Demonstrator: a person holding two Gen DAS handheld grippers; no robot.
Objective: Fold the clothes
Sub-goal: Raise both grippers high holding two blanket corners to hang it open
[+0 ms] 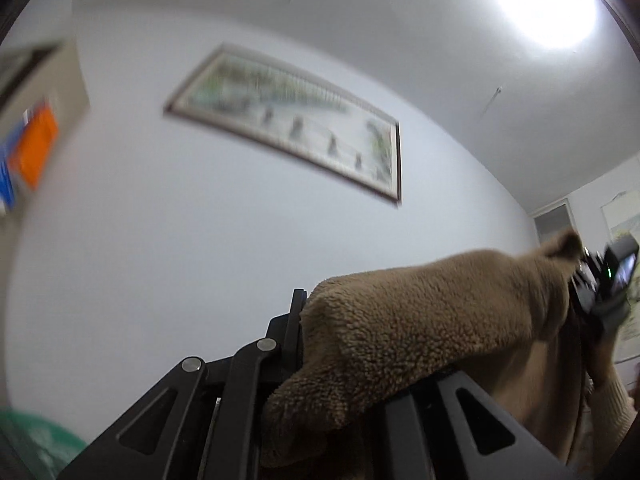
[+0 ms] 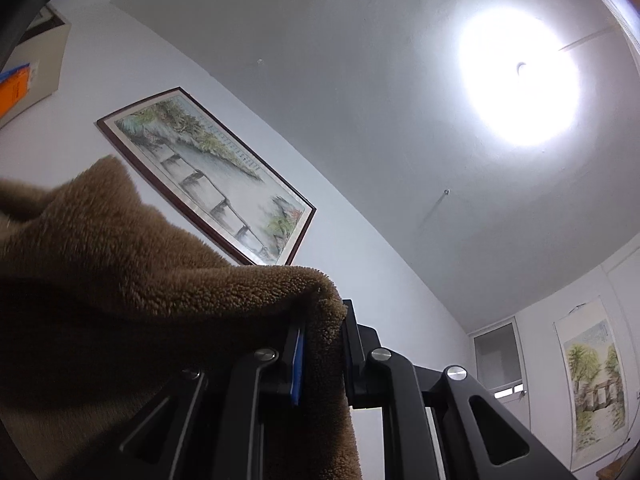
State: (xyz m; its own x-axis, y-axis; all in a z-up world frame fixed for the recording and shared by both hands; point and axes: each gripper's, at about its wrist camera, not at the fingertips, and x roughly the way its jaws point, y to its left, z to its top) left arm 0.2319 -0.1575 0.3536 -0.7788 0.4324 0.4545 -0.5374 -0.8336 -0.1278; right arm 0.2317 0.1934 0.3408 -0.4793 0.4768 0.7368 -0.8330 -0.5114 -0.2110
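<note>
In the left wrist view, left gripper [image 1: 308,320] clenched on brown fleece [image 1: 420,320], which stretches rightward to the right gripper [image 1: 588,284]. In the right wrist view, right gripper [image 2: 324,332] grasping fleece [image 2: 120,280] edge; framed painting [image 2: 208,176] behind. No legible writing.

The left gripper [image 1: 316,344] clamps a brown fleece garment [image 1: 420,320], which stretches right to the right gripper [image 1: 588,292]. A framed landscape painting [image 1: 292,120] hangs on the white wall [image 1: 160,240].
</note>
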